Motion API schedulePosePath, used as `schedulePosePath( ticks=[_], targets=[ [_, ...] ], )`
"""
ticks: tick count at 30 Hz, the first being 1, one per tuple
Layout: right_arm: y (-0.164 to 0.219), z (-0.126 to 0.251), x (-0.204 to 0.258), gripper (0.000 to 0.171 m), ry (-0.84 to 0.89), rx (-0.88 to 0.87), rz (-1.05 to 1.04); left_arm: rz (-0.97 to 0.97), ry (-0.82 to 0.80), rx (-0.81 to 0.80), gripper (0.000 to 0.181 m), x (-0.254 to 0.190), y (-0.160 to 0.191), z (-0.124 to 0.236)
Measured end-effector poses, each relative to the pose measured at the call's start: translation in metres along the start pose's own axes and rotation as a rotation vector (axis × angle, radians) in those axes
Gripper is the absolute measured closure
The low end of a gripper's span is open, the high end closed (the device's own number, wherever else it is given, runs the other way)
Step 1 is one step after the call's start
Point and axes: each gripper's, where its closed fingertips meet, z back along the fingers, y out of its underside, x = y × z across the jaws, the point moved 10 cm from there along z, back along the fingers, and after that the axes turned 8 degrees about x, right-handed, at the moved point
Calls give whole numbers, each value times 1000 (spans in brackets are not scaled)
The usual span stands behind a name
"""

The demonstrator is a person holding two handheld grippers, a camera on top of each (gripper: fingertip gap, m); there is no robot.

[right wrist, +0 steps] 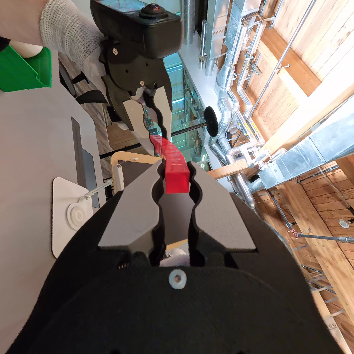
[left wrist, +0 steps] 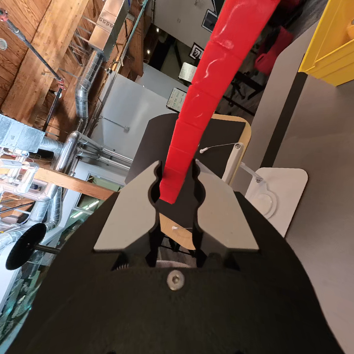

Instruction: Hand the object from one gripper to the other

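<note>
Red segmented strip (right wrist: 177,179) held up in mid-air, clear of the grey table (left wrist: 325,153), spanning from one gripper to the other and sagging in a slight curve between them. Made of short square blocks joined end to end, so probably limp rather than stiff.

Left gripper (left wrist: 176,162) closed on one end. Fingertips pressed to both sides of the strip just short of its cut end, which pokes a little way back between the fingers. Seen again in the right wrist view, farther off, pinching that same end, with a gloved hand (right wrist: 67,32) behind it.

Right gripper (right wrist: 175,164) closed round the opposite end. Square end face sitting between the fingertips, one pad plainly touching, the other touching or only a hair off. Counted here as a grip, though firmness impossible to judge.

Judged as the middle of the handover: strip lifted, presented and taken at both ends, but not yet let go by either side. Left to do: open one pair of fingers and draw that gripper back, leaving the strip hanging from the other. Impossible to tell from these views which side gives and which receives. Expect the freed end to droop once released, so worth confirming the receiving grip first.

Nearby but not involved: yellow bin (left wrist: 331,47), green bin (right wrist: 24,72), white base plate (right wrist: 67,210) on the table.
</note>
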Motion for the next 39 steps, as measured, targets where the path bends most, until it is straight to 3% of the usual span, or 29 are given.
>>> schedulePosePath(
  ticks=[6, 8, 13, 20, 28, 30, 36, 39],
  targets=[
    [-2, 0, -2, 146, 56, 4, -6, 9, 10, 15, 156, 0, -2, -1],
    [-5, 1, -5, 131, 109, 13, -30, 64, 13, -11, 160, 3, -2, -2],
    [-8, 11, -20, 129, 250, -2, -68, 268, 83, -108, 160, 10, 1, -4],
    [2, -2, -12, 129, 73, -2, -204, 616, 330, -453, 161, 14, -10, 1],
    [30, -20, -6, 131, -149, -232, -759, 864, 598, -833, 160, 2, -30, 1],
    [33, -20, -3, 137, -73, -213, -697, 914, 640, -873, 160, -3, -34, -2],
    [16, -18, 11, 136, 226, -1, -127, 1054, 795, -940, 161, -14, -48, -7],
    [10, -17, 15, 147, 321, 50, 20, 1095, 852, -934, 160, -19, -56, -8]
  ],
)
